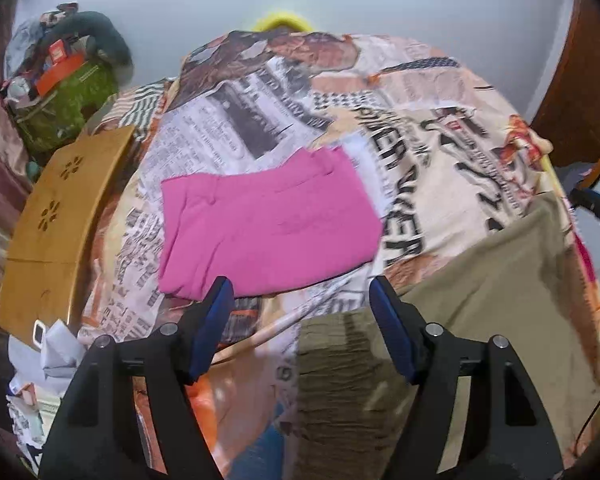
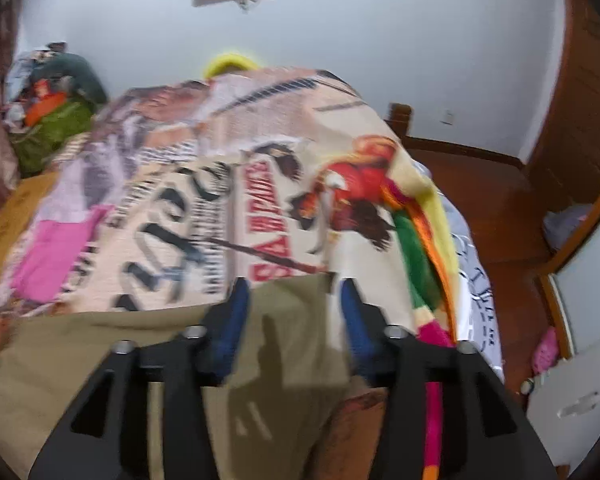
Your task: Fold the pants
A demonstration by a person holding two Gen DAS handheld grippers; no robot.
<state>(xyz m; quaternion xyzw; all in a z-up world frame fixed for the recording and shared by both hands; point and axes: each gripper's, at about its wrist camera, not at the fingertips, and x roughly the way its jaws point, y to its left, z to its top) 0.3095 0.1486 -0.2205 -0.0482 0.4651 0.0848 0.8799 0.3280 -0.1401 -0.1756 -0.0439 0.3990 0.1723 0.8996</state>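
Observation:
Olive-khaki pants (image 1: 480,300) lie spread on the printed bedspread (image 1: 340,120), at the lower right of the left wrist view and across the lower part of the right wrist view (image 2: 100,352). My left gripper (image 1: 302,292) is open and empty, above the waistband end of the pants (image 1: 336,360). My right gripper (image 2: 294,292) is open, hovering over the far edge of the pants, nothing between its blue pads (image 2: 236,312). Folded pink pants (image 1: 268,224) lie beyond the left gripper; they also show at the left of the right wrist view (image 2: 56,256).
A wooden lap table (image 1: 60,216) sits at the bed's left edge. A pile of clothes and a green bag (image 1: 60,92) stand at the back left. Papers (image 1: 48,360) lie at lower left. A wooden floor (image 2: 492,208) and door are to the right of the bed.

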